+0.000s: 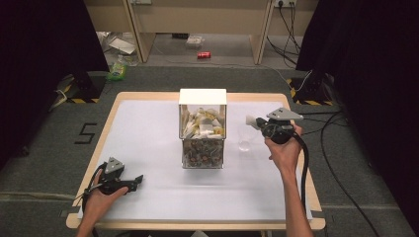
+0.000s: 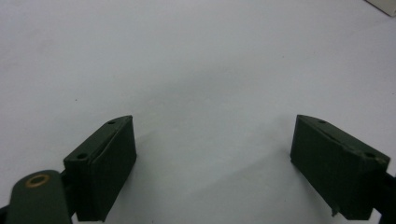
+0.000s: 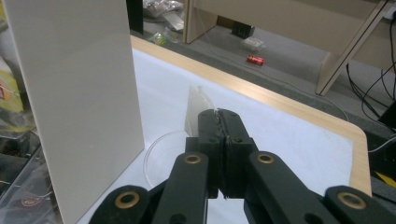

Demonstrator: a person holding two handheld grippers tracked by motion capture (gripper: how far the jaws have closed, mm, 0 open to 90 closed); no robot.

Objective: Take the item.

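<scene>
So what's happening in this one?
A person works at a table with a gripper in each hand. The right gripper is shut on a tea bag and holds it above a clear cup, beside the tall clear box of tea bags and packets at mid-table. The bag is not yet in the cup. The left gripper rests low over the white table cover near the person, jaws wide open with nothing between them.
</scene>
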